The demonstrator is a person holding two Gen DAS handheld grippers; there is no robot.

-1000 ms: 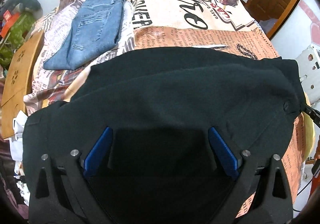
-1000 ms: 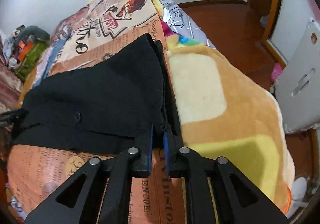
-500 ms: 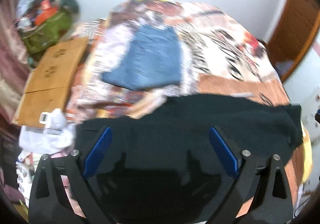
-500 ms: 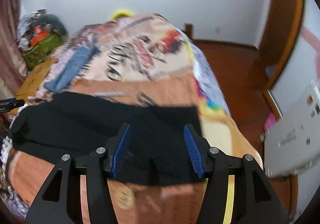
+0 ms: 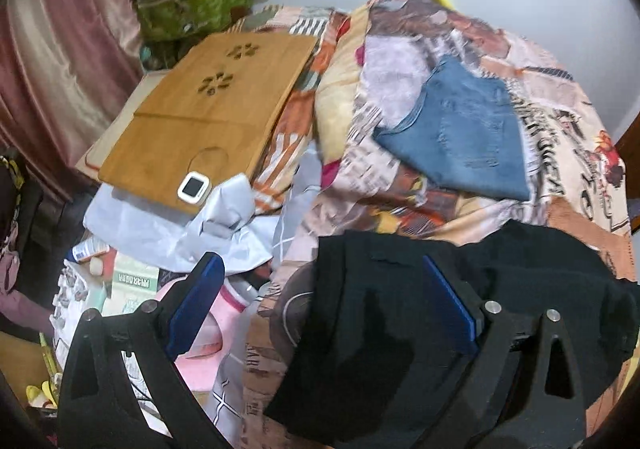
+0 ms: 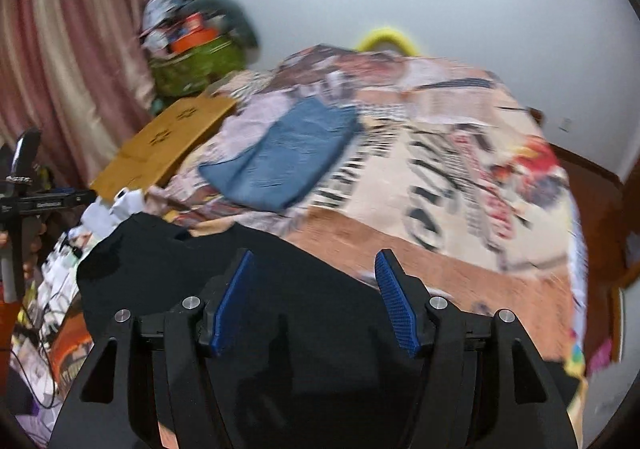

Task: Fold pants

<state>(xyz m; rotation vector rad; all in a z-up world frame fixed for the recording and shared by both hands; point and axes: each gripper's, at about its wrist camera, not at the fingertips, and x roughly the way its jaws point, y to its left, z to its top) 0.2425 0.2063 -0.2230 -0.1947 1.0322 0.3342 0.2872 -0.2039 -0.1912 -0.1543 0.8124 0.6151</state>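
Right wrist view first: my right claw [image 6: 314, 301] hangs above the black pants [image 6: 256, 269], its jaws opening, about half spread, and nothing lies between the blue pads [image 6: 394, 303]; the cloth sits below them, untouched. My left claw [image 5: 320, 301] stands wide apart and empty too, one pad over the clutter off the bed's left edge, the other over the black cloth. The pants lie as a dark, compact bundle at the near edge of the bed [image 6: 460, 185], toward its near left corner, on the printed blanket. I judge the folding mostly done, since the bundle looks doubled over and both claws are free of it, though its edges look uneven; a last fold or some smoothing may remain, and I cannot tell how neat the hidden side is. Farther up the bed, toward the left edge, lies one pair of folded blue jeans [image 5: 464, 133]. Counting: one black pair, one blue pair, two claws, one wooden board [image 5: 200, 109] off the left edge of the bed.
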